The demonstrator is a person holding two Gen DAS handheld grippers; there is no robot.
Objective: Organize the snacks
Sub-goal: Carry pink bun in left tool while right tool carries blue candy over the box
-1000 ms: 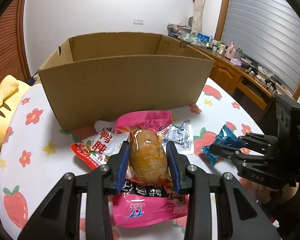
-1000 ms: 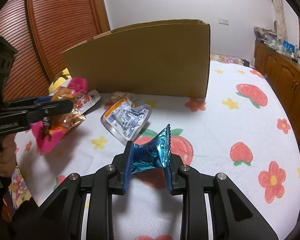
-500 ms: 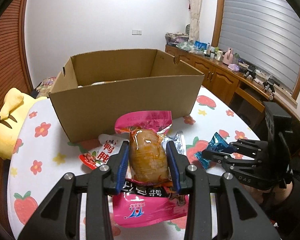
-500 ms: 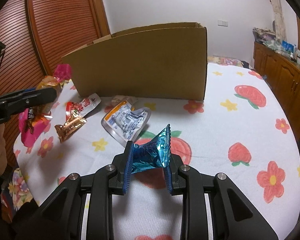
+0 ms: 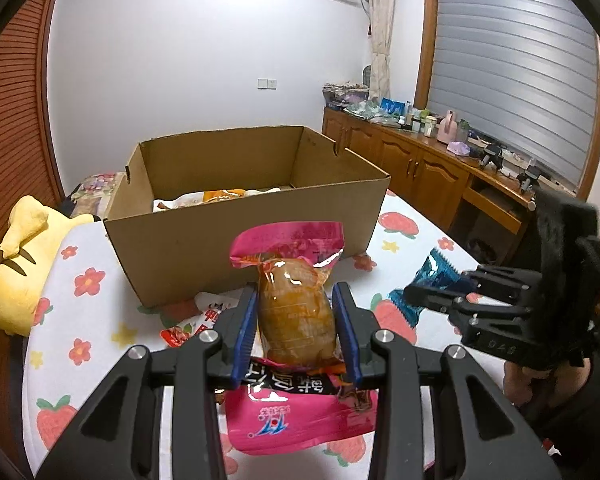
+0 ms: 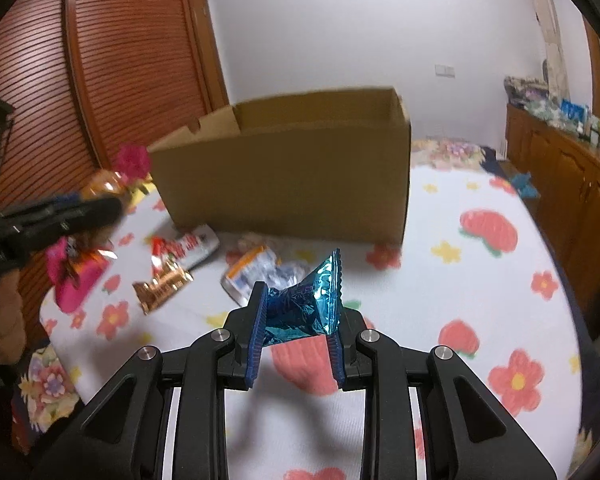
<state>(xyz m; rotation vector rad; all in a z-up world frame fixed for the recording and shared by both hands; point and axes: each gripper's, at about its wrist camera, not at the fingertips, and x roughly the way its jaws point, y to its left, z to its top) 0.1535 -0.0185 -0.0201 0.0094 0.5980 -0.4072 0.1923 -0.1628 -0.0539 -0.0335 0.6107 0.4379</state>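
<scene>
- Holding a pink plastic snack pouch with a brown glazed piece of food inside [image 5: 296,316], our left gripper [image 5: 296,332] has its blue pads clenched on the pouch's clear middle, lifted off the table.
- We grip a crinkled blue foil snack packet [image 6: 306,306] in our right gripper [image 6: 298,336], its pads pinched tight on the packet's twisted waist.
- We see the open brown cardboard box [image 5: 244,236] just beyond both grippers, standing on the white tablecloth printed with strawberries and flowers [image 6: 500,300]; some packets already lie inside it.
- We count three loose packets on the cloth near the box: a red-and-white packet [image 6: 184,246], a copper foil packet [image 6: 162,286] and a silver-and-orange packet [image 6: 260,270].
</scene>
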